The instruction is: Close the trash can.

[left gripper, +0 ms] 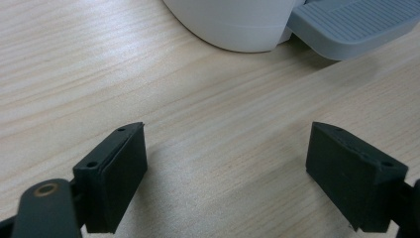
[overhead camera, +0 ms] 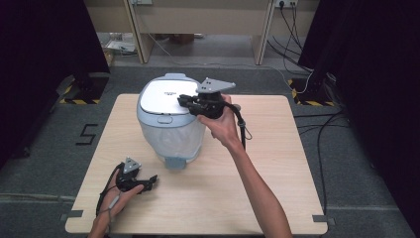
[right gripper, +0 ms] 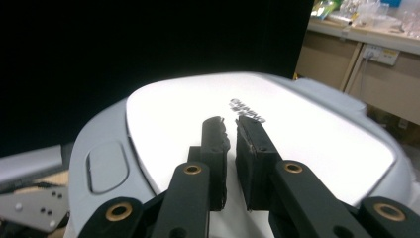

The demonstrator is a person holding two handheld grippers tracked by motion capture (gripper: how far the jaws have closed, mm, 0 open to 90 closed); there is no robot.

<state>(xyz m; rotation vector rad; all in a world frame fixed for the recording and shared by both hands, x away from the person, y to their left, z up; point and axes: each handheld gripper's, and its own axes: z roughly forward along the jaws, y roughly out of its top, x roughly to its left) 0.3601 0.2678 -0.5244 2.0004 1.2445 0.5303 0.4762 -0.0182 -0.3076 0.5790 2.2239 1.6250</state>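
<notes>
High view: closed right gripper (overhead camera: pixel 184 100) hovered over bin (overhead camera: pixel 171 136) lid's 3 o'clock edge; left gripper (overhead camera: pixel 148 182) open; an off-centre press risked tipping it.

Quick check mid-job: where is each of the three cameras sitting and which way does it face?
High view: above the near table edge, looking forward and down at the pedal bin on the table; both forearms, left tool and right tool show.
Left gripper view: rides the left tool, low over the wood, open jaws facing the bin's base and pedal.
Right gripper view: rides the right tool, shut, over the bin lid.
All share the bin.
</notes>
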